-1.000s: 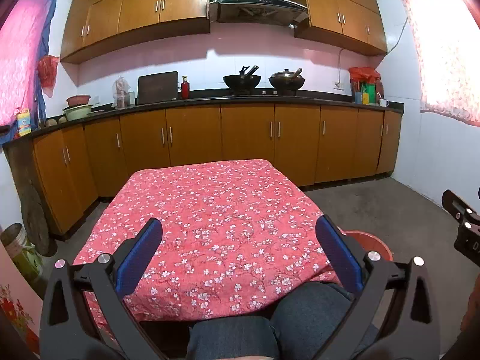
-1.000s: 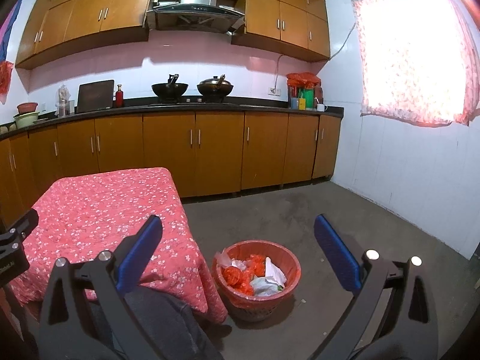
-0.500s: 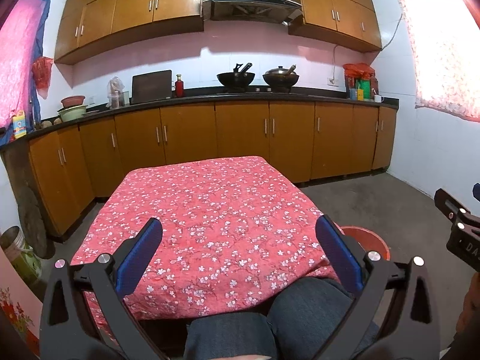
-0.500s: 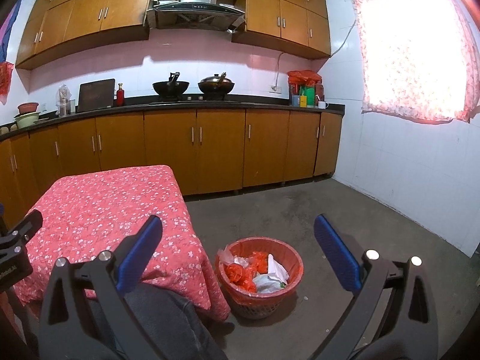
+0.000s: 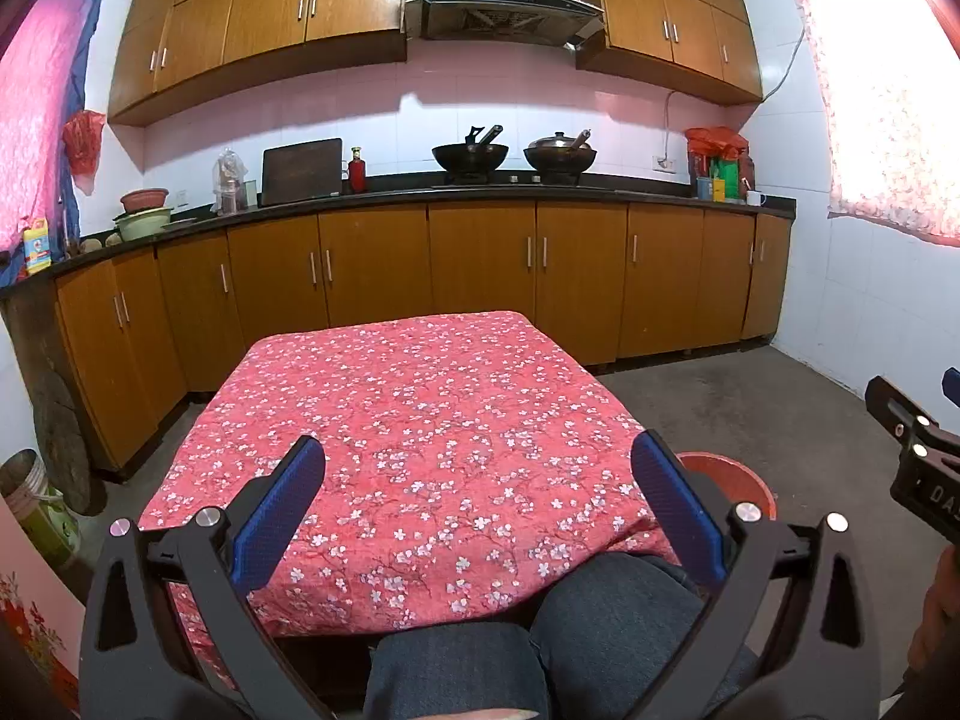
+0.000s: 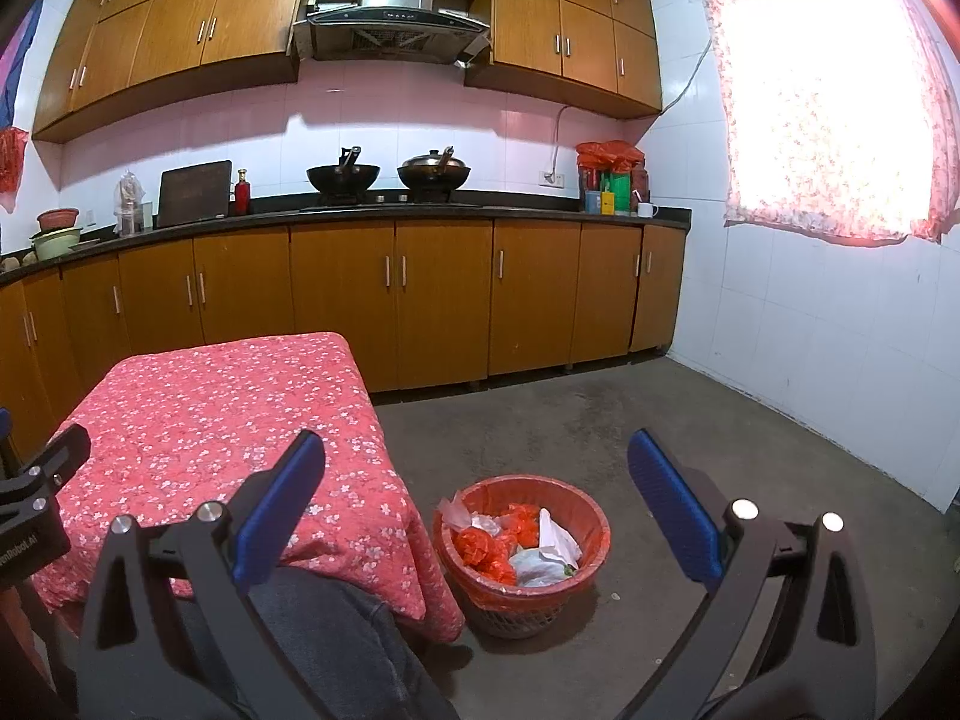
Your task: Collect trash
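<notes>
A red waste basket (image 6: 523,546) stands on the floor right of the table, holding orange bags and white plastic scraps. Its rim (image 5: 729,477) peeks past the table corner in the left wrist view. My left gripper (image 5: 477,495) is open and empty, held above the near edge of the table with the red flowered cloth (image 5: 420,420). My right gripper (image 6: 477,495) is open and empty, held above the floor near the basket. No loose trash shows on the table.
Wooden base cabinets (image 6: 444,300) line the far wall under a dark counter with two woks (image 5: 471,156). A white tiled wall (image 6: 810,330) and a curtained window are at the right. The person's knees (image 5: 606,618) are below the table edge. Pails (image 5: 36,510) stand at the left.
Both views have tilted slightly upward, so the table and the basket sit a little lower in frame. Both grippers stay open and empty.
</notes>
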The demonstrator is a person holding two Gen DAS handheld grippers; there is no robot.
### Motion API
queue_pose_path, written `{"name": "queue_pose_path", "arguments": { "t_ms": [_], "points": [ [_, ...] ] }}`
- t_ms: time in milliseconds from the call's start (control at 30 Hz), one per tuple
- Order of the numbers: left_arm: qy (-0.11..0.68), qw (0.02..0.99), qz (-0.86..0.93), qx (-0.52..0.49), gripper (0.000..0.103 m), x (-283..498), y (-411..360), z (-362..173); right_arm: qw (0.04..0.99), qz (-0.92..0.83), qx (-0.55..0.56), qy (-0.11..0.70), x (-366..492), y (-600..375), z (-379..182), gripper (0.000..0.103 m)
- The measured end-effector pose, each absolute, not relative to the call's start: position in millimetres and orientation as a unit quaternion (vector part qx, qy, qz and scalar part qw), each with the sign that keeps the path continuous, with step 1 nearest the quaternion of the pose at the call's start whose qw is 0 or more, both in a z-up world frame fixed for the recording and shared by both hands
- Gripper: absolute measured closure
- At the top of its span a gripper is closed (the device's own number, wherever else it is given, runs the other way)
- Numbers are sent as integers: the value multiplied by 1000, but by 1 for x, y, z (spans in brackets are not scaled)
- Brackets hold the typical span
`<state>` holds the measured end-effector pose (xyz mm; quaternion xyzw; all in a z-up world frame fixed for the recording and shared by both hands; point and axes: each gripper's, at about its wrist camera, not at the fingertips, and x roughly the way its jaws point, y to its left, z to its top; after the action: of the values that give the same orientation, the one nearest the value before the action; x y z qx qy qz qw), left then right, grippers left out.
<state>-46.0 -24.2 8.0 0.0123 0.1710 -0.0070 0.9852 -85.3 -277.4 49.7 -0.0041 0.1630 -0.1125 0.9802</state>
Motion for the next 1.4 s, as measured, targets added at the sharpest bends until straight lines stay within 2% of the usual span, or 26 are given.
{"name": "queue_pose_path", "arguments": {
  "t_ms": [1400],
  "points": [
    [173,985,-10,10,2,-48,-27,8,980,-109,3,168,-85,-280,49,4]
  ]
}}
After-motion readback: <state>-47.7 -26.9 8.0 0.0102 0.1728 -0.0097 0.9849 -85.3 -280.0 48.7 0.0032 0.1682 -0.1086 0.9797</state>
